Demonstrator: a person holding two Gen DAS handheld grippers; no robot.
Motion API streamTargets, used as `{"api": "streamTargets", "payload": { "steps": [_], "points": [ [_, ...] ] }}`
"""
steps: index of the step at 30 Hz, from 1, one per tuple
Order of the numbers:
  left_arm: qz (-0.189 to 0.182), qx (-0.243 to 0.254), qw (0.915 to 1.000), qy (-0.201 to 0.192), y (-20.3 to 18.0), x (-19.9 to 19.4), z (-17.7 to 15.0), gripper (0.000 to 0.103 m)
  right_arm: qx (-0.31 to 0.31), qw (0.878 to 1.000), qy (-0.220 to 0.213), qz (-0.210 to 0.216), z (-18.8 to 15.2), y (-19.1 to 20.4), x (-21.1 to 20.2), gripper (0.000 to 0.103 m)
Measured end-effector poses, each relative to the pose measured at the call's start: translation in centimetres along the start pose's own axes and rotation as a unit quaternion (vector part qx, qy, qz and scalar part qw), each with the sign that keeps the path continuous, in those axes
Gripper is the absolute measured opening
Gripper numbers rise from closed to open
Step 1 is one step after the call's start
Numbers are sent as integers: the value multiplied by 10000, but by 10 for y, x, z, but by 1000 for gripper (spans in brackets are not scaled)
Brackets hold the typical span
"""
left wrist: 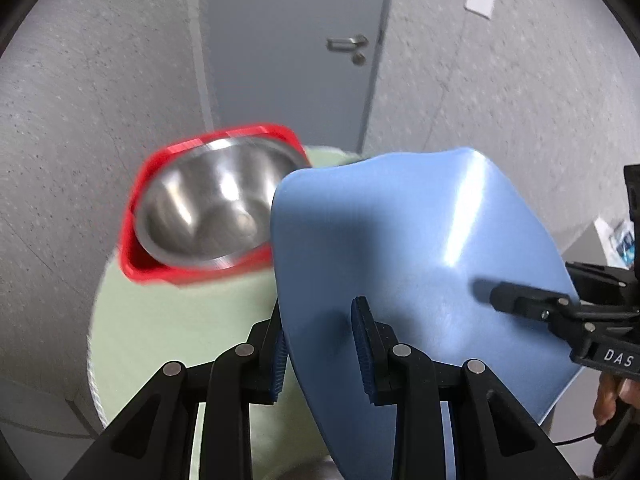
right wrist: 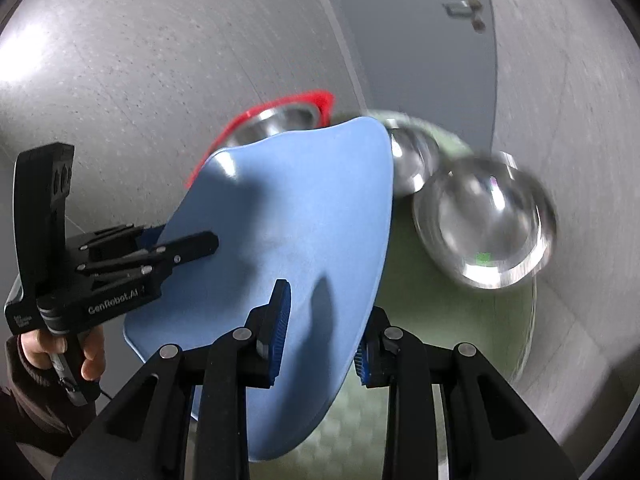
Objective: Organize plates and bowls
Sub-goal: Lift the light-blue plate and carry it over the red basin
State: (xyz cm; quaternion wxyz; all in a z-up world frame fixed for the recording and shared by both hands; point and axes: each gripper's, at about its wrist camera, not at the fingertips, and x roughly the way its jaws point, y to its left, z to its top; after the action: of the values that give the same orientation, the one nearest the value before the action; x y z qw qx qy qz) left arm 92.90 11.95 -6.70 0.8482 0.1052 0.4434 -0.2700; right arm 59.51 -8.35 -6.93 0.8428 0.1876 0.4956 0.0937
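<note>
A blue plate (left wrist: 400,248) is held tilted above a pale green round table (left wrist: 168,328). My left gripper (left wrist: 322,344) is shut on the plate's left rim. My right gripper (right wrist: 322,332) is shut on its right rim (right wrist: 288,216). Each gripper also shows in the other's view, the right one (left wrist: 520,300) and the left one (right wrist: 176,250). Behind the plate a steel bowl (left wrist: 208,208) sits in a red square plate (left wrist: 160,272). Two more steel bowls, a small one (right wrist: 412,160) and a large one (right wrist: 484,220), stand on the table (right wrist: 460,320) at the right.
A grey door (left wrist: 288,40) with a lever handle (left wrist: 348,44) and speckled grey walls stand behind the table. A grey surface with a package (left wrist: 616,240) is at the far right. The table's white edge (left wrist: 94,380) is close at the left.
</note>
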Motion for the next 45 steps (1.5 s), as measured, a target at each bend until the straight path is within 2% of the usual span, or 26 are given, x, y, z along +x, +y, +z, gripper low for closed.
{"api": "streamTargets", "payload": {
  "steps": [6, 12, 19, 26, 30, 41, 42, 45],
  "points": [
    [160, -254, 9994, -168, 51, 7, 31, 27, -276, 9993, -224, -114, 59, 37, 30, 28],
    [278, -441, 9985, -143, 107, 33, 59, 27, -342, 9991, -155, -217, 109, 64, 83, 28],
    [457, -602, 9970, 157, 155, 80, 80, 27, -278, 9989, 240, -300, 132, 68, 143, 28],
    [469, -745, 9955, 352, 181, 123, 97, 27, -403, 9964, 566, -483, 133, 73, 183, 28],
    [396, -823, 9951, 369, 184, 133, 104, 26, -518, 9945, 698, -576, 130, 77, 196, 28],
    [897, -271, 9952, 285, 155, 137, 87, 27, -465, 9918, 846, -841, 125, 76, 216, 33],
    [956, -210, 9948, 278, 151, 139, 86, 28, -469, 9916, 833, -868, 126, 76, 215, 34],
    [1047, -109, 9941, 271, 143, 142, 82, 30, -480, 9921, 794, -845, 126, 79, 214, 49]
  ]
}}
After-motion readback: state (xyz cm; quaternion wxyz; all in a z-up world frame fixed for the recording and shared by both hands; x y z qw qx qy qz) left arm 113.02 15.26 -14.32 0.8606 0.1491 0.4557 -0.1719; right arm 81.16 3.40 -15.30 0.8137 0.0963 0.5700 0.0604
